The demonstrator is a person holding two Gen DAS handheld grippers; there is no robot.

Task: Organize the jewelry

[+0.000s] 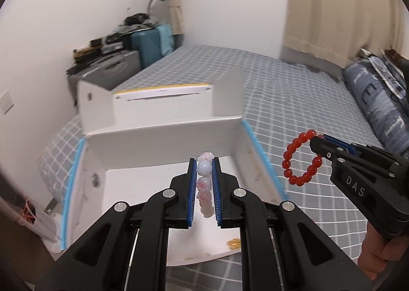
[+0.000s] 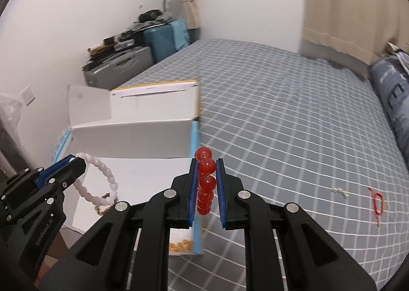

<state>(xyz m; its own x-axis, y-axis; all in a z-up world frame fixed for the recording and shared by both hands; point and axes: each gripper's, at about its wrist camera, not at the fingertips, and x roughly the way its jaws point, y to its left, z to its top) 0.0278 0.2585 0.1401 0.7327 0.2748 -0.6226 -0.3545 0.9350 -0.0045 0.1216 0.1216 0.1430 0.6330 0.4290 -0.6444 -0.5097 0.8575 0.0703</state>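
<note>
My left gripper [image 1: 204,165] is shut on a pale pink bead bracelet [image 1: 204,186] and holds it over the open white box [image 1: 163,137] on the bed. It also shows in the right wrist view [image 2: 76,163], with the pink bracelet [image 2: 107,178] hanging from it. My right gripper [image 2: 206,163] is shut on a red bead bracelet [image 2: 205,183], held above the box's right edge. In the left wrist view the right gripper [image 1: 317,138] holds the red bracelet [image 1: 301,158] just right of the box.
Amber beads [image 2: 180,245] lie inside the box, and a dark bead bracelet [image 2: 102,207] too. A red string bracelet [image 2: 378,200] and small silver pieces [image 2: 341,191] lie on the grey checked bedspread [image 2: 281,111]. Suitcases [image 2: 120,65] stand against the wall; a pillow [image 1: 378,101] lies at right.
</note>
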